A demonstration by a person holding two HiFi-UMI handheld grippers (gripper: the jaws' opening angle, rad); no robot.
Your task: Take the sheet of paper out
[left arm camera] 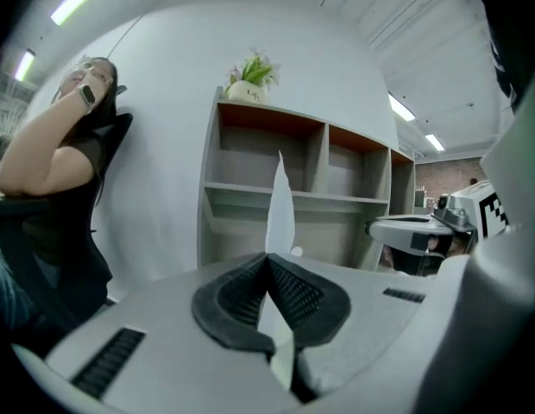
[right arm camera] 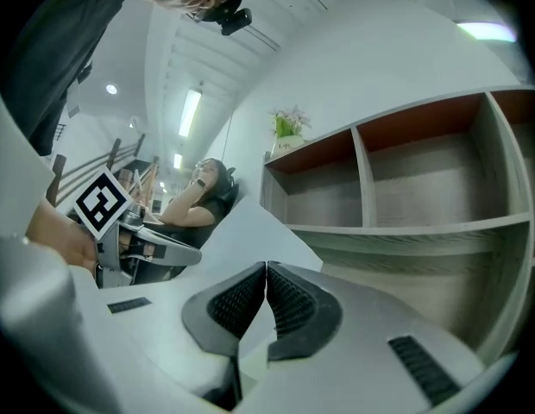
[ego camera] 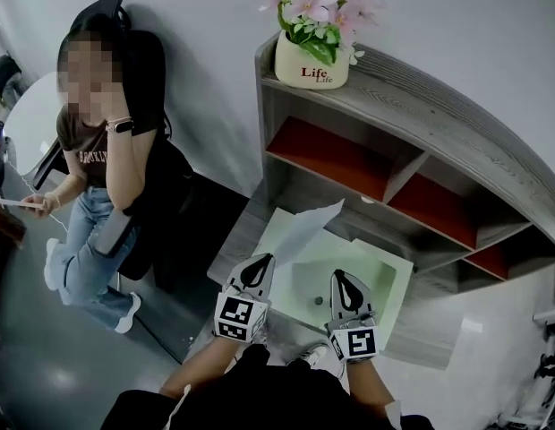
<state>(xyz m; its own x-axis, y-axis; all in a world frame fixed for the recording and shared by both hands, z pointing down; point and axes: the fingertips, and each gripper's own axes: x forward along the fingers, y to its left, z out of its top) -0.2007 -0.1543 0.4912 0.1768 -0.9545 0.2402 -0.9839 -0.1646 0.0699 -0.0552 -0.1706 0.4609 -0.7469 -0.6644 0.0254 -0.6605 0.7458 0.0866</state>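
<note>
On the head view, our left tongs [ego camera: 264,262] hold the sheet of paper [ego camera: 300,231] up over the pale green folder [ego camera: 389,280]. The left gripper view shows them clamped on the sheet's edge. On the right gripper view, our right tongs [right arm camera: 266,270] are closed, seemingly on the folder. We judge the sheet nearly out, with only pulling it clear left.

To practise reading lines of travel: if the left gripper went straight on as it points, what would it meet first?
Probably the shelf, beyond the paper the left gripper holds; depth unclear.
</note>
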